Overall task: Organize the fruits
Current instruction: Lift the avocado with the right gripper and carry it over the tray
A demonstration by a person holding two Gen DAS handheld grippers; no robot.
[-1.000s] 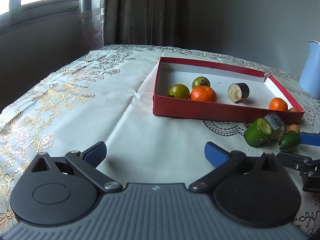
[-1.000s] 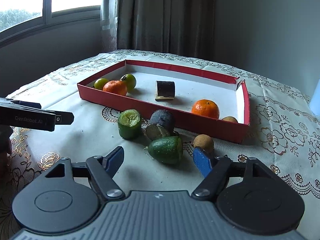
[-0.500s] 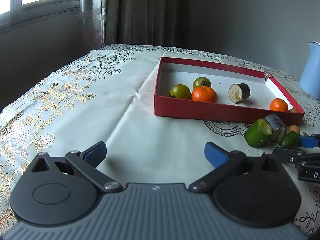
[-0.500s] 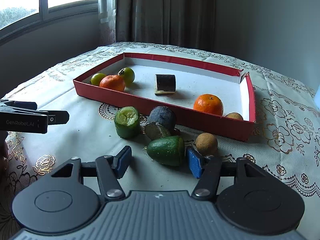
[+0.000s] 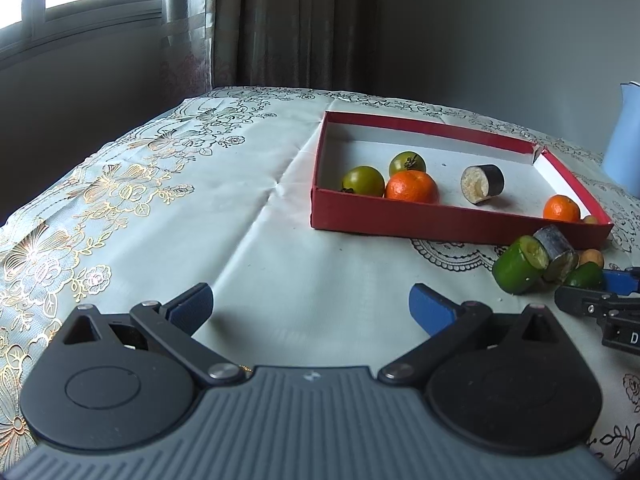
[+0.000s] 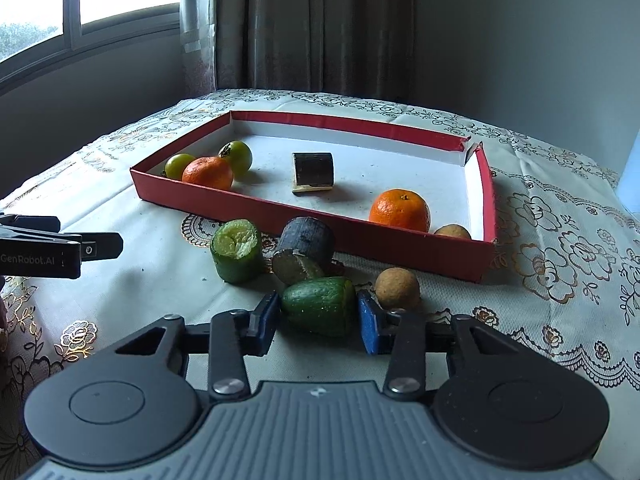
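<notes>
Low in the middle of the right wrist frame, the right gripper (image 6: 318,320) has its blue pads on either side of the green fruit piece (image 6: 319,311), which lies on the tablecloth (image 5: 280,272) just before the red tray (image 6: 400,246). Squeeze evenly, lift straight up, and clear the brown ball (image 6: 397,288) beside it. The left gripper (image 5: 310,304) waits spread wide, holding nothing.

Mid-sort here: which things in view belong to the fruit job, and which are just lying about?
Job:
red box
green piece between right hand-held gripper fingers
cut green piece
dark piece
small brown fruit
oranges and green tomatoes in the box

Lying about:
blue jug
curtain
</notes>
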